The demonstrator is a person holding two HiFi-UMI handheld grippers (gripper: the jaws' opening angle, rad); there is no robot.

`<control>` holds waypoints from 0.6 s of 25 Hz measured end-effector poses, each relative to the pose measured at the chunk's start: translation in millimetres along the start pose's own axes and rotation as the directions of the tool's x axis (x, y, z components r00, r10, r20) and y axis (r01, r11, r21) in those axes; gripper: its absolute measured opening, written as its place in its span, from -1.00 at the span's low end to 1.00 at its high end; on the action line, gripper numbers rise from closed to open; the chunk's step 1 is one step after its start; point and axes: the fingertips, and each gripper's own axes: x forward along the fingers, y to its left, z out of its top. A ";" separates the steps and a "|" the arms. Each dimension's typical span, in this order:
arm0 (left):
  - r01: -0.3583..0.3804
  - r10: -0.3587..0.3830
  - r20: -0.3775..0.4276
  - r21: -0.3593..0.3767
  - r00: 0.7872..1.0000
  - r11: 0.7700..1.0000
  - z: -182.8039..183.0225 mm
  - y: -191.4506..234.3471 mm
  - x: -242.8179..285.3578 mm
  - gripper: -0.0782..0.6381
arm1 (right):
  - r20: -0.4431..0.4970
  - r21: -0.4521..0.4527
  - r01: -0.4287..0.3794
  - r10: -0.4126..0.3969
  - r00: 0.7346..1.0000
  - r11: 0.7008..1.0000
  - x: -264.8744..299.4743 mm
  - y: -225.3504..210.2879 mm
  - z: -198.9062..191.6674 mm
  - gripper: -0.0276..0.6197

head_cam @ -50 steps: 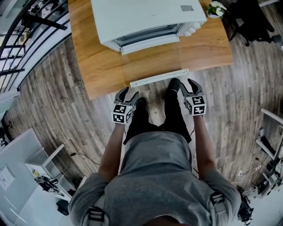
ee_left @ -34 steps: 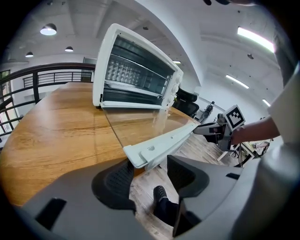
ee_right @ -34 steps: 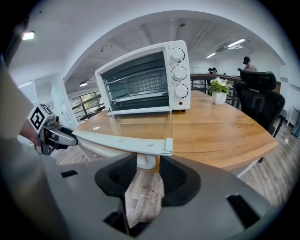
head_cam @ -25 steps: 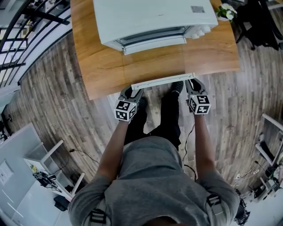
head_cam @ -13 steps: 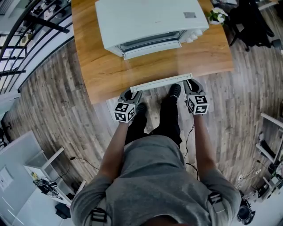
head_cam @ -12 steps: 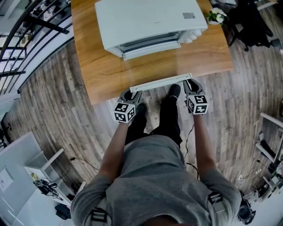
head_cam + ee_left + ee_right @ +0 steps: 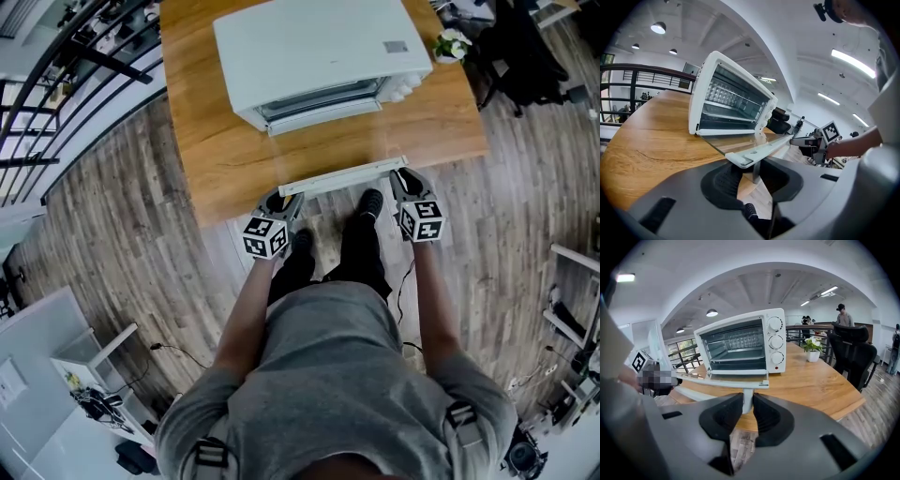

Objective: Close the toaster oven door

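The white toaster oven (image 7: 319,47) stands on the wooden table (image 7: 206,141). Its glass door (image 7: 328,141) hangs open, nearly level, with the white handle (image 7: 342,176) out past the table's front edge. My left gripper (image 7: 278,199) is at the handle's left end. In the left gripper view the handle's post (image 7: 756,169) stands between the jaws, which have just been closing; a gap still shows beside it, so the left gripper (image 7: 756,177) is open. My right gripper (image 7: 403,176) is shut on the right post (image 7: 746,401), the pads (image 7: 761,416) pressing both sides.
A small potted plant (image 7: 452,42) stands at the table's far right corner, and a black office chair (image 7: 525,47) is beyond it. A black railing (image 7: 56,75) runs at the left. The person's legs and the plank floor (image 7: 141,262) lie under the handle.
Two seconds ago both grippers hung short of the handle; they now sit at its two ends. The handle has risen and drawn nearer the oven front.
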 end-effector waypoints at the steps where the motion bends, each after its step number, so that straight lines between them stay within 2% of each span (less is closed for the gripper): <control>1: 0.000 0.000 0.003 -0.004 1.000 1.000 2.0 -0.4 -0.2 -0.43 | -0.001 0.001 -0.003 0.003 1.000 1.000 -0.2 -0.3 1.9 -0.67; 9: -0.018 0.019 0.013 -0.049 1.000 0.999 14.6 -0.7 -3.1 -0.43 | -0.006 0.022 -0.050 0.050 0.999 0.998 -1.1 0.5 14.3 -0.65; 15: -0.077 0.079 0.019 -0.092 0.997 0.993 20.6 1.1 -4.7 -0.44 | -0.051 0.030 -0.144 0.145 0.988 0.989 4.3 0.6 21.5 -0.62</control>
